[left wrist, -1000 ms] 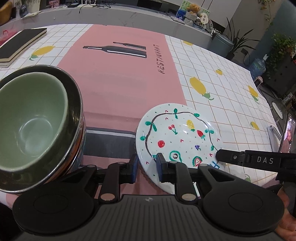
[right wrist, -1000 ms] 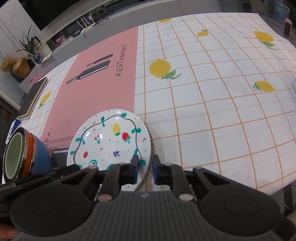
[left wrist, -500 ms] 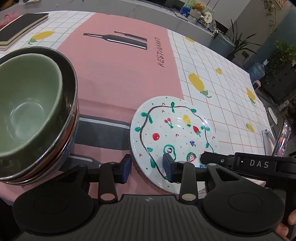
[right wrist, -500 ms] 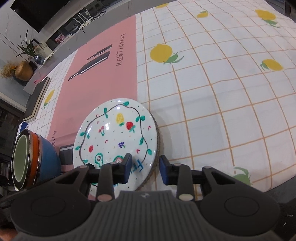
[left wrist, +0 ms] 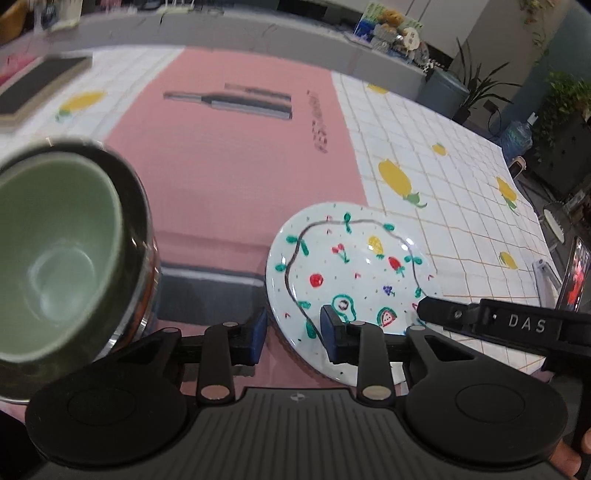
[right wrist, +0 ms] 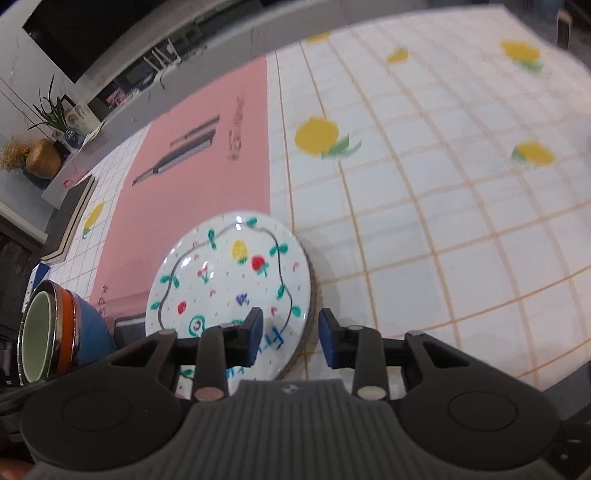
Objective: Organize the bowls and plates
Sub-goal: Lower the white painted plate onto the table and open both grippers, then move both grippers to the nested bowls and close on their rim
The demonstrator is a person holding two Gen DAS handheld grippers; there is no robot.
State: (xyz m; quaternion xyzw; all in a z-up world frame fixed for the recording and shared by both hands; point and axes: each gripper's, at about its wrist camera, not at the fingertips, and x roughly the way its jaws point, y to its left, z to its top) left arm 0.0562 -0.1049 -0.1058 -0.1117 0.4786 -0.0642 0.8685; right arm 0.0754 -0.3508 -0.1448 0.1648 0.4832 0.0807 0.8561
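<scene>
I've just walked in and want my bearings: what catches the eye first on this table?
The round white plate painted with fruit and vines lies near the table's front edge, where the pink runner meets the lemon-print checked cloth. To its left stands a nested stack of bowls with a pale green bowl on top. Both claws hover open over the plate's near rim.

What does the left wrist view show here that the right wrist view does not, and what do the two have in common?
Left wrist only: the inside of the green bowl down to its base, the right claw's arm marked DAS reaching over the plate's edge, stuffed toys on the far counter, and a phone screen at the right.

Right wrist only: the stack's outer walls, with an orange bowl and a blue bowl, a brown rim under the plate, and a gold vase.

Both: the fruit-painted plate, the pink runner and the lemon tablecloth.
</scene>
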